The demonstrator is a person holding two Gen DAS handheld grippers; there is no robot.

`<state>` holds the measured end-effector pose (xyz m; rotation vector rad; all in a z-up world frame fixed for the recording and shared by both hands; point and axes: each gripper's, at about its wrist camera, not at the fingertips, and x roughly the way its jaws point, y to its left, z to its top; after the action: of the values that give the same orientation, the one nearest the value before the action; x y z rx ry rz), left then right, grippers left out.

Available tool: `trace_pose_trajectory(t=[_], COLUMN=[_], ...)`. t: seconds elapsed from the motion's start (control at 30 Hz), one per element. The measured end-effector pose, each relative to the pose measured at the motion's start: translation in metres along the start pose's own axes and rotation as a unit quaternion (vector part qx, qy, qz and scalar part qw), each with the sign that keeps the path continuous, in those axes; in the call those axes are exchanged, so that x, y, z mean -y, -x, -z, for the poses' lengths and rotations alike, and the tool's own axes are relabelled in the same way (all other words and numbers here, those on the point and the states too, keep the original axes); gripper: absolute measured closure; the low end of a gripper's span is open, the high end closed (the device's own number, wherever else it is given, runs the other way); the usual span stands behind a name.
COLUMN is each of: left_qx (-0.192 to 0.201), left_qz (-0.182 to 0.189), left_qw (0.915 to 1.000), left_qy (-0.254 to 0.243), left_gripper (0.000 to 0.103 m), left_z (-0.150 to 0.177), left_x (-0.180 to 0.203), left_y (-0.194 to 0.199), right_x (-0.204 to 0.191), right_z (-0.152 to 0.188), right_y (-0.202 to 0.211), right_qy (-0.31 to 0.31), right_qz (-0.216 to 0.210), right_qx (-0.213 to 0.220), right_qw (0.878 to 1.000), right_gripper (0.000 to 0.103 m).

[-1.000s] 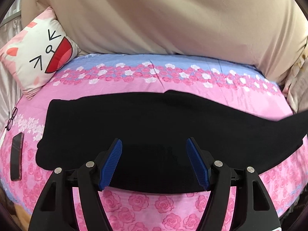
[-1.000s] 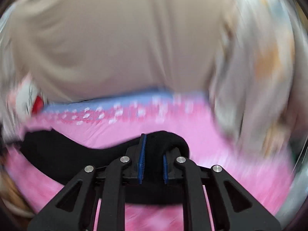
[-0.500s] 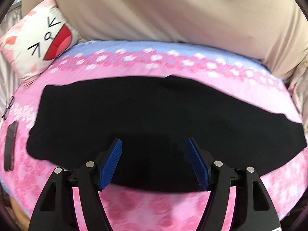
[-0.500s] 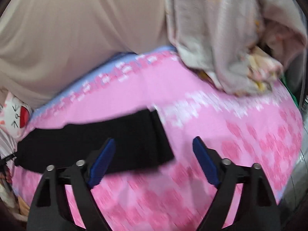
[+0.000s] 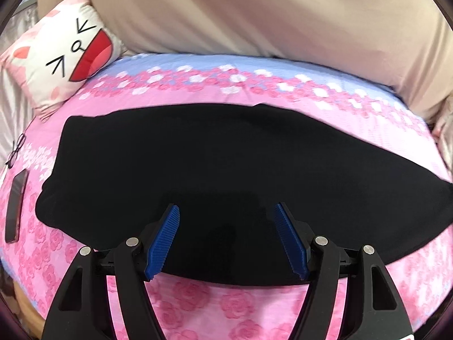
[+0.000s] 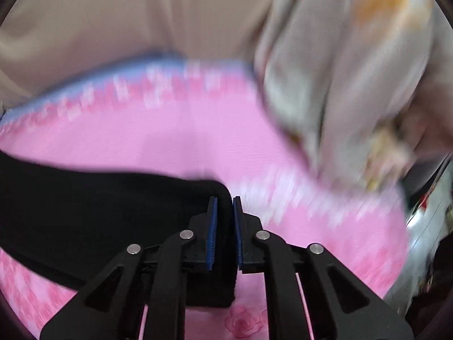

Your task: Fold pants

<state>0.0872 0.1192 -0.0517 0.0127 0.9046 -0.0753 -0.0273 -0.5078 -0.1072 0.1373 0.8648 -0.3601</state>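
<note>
The black pants (image 5: 226, 164) lie flat on the bed (image 5: 198, 297), on the pink rose sheet, already laid as one long dark band. In the left wrist view the long axis runs from 9 o'clock to 3 o'clock; the wider end is at 9 o'clock and the band gets narrower toward 3 o'clock, so I judge the leg ends point to 3 o'clock. A cat-face pillow (image 5: 65, 53) is at 10 o'clock, and glasses (image 5: 15, 151) and a dark phone (image 5: 15, 206) lie near the 9 o'clock edge, apart from the cloth.

The left tool (image 5: 226, 235) is released, its blue pads wide apart over the near edge of the pants and holding nothing. The right tool (image 6: 225, 232) is clenched on the end of the pants (image 6: 85, 206) at the middle of its view; this view is blurred.

The cloth looks soft, light and limp. I think it will sag and drag on the sheet, not slide cleanly. The best grip seems to be at the end hem, taking all layers together, while the other tool holds the middle as the fold line.
</note>
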Motion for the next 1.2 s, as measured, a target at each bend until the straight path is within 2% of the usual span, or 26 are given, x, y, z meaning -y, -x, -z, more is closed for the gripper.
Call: trace_pose_trajectory(t=[0.03, 0.07, 0.13, 0.17, 0.23, 0.27, 0.3, 0.33, 0.43, 0.53, 0.57, 0.6, 0.67, 0.73, 0.8, 0.83, 0.9, 0.93, 1.0, 1.07, 1.1, 1.13, 1.17, 1.2], left_qx=[-0.003, -0.007, -0.012, -0.012, -0.009, -0.007, -0.003, -0.002, -0.001, -0.011, -0.013, -0.016, -0.008, 0.011, 0.041, 0.055, 0.067, 0.065, 0.053, 0.037, 0.024, 0.011, 0.001, -0.009], left_qz=[-0.009, -0.023, -0.036, -0.038, -0.048, -0.054, -0.066, -0.079, -0.11, -0.131, -0.119, -0.091, -0.051, -0.038, -0.064, -0.063, -0.07, -0.08, -0.097, -0.091, -0.088, -0.085, -0.074, -0.052], left_qw=[1.0, 0.9997, 0.9992, 0.999, 0.9981, 0.9975, 0.9962, 0.9948, 0.9907, 0.9865, 0.9874, 0.9889, 0.989, 0.9882, 0.986, 0.9847, 0.9797, 0.9774, 0.9726, 0.9704, 0.9696, 0.9692, 0.9696, 0.9707], left_qy=[0.0, 0.0, 0.009, 0.02, 0.038, 0.046, 0.057, 0.064, 0.081, 0.097, 0.103, 0.116, 0.138, 0.148, 0.148, 0.153, 0.176, 0.185, 0.205, 0.22, 0.227, 0.231, 0.233, 0.234], left_gripper=[0.036, 0.036, 0.036, 0.036, 0.036, 0.036, 0.036, 0.036, 0.036, 0.036, 0.036, 0.036, 0.036, 0.036, 0.036, 0.032, 0.028, 0.027, 0.027, 0.027, 0.027, 0.027, 0.027, 0.027], left_z=[0.001, 0.002, 0.003, 0.003, 0.001, -0.001, -0.002, -0.003, -0.003, 0.002, 0.003, 0.005, 0.005, 0.004, 0.003, 0.004, 0.01, 0.014, 0.024, 0.037, 0.042, 0.044, 0.047, 0.049], left_x=[-0.002, -0.006, -0.016, -0.024, -0.038, -0.045, -0.055, -0.064, -0.09, -0.125, -0.134, -0.144, -0.159, -0.165, -0.171, -0.178, -0.199, -0.21, -0.23, -0.245, -0.251, -0.253, -0.257, -0.257], left_y=[-0.004, -0.009, -0.014, -0.016, -0.017, -0.018, -0.019, -0.02, -0.023, -0.027, -0.027, -0.026, -0.019, -0.004, 0.016, 0.026, 0.042, 0.046, 0.047, 0.042, 0.036, 0.028, 0.023, 0.015], right_x=[0.002, 0.006, 0.007, 0.003, -0.014, -0.029, -0.041, -0.046, -0.049, -0.053, -0.061, -0.079, -0.13, -0.189, -0.247, -0.277, -0.348, -0.381, -0.457, -0.525, -0.567, -0.587, -0.62, -0.643], right_z=[0.0, 0.0, -0.004, -0.007, -0.009, -0.009, -0.008, -0.005, 0.009, 0.007, 0.003, -0.004, -0.02, -0.029, -0.034, -0.035, -0.033, -0.032, -0.029, -0.023, -0.021, -0.019, -0.014, -0.01], right_y=[0.009, 0.02, 0.049, 0.06, 0.076, 0.077, 0.07, 0.061, 0.014, 0.024, 0.032, 0.045, 0.064, 0.08, 0.09, 0.092, 0.096, 0.1, 0.104, 0.11, 0.111, 0.111, 0.108, 0.11], right_qy=[-0.011, -0.03, -0.062, -0.068, -0.064, -0.049, -0.036, -0.028, -0.028, -0.067, -0.064, -0.05, 0.0, 0.059, 0.109, 0.133, 0.194, 0.22, 0.28, 0.33, 0.36, 0.374, 0.396, 0.41], right_qz=[0.006, 0.009, 0.013, 0.002, -0.046, -0.08, -0.09, -0.086, -0.034, -0.033, -0.036, -0.053, -0.083, -0.125, -0.176, -0.202, -0.255, -0.276, -0.328, -0.355, -0.37, -0.376, -0.386, -0.389], right_qx=[0.018, 0.031, 0.073, 0.088, 0.1, 0.095, 0.082, 0.066, -0.007, 0.011, 0.022, 0.037, 0.054, 0.065, 0.067, 0.064, 0.053, 0.051, 0.039, 0.035, 0.03, 0.027, 0.017, 0.013], right_qw=[1.0, 0.999, 0.995, 0.994, 0.992, 0.991, 0.992, 0.994, 0.999, 0.997, 0.997, 0.997, 0.995, 0.988, 0.976, 0.968, 0.946, 0.934, 0.902, 0.874, 0.856, 0.847, 0.833, 0.825], right_gripper=[0.076, 0.07, 0.067, 0.067, 0.067, 0.067, 0.069, 0.069, 0.069, 0.066, 0.066, 0.066, 0.066, 0.066, 0.065, 0.065, 0.065, 0.065, 0.065, 0.065, 0.065, 0.064, 0.063, 0.062])
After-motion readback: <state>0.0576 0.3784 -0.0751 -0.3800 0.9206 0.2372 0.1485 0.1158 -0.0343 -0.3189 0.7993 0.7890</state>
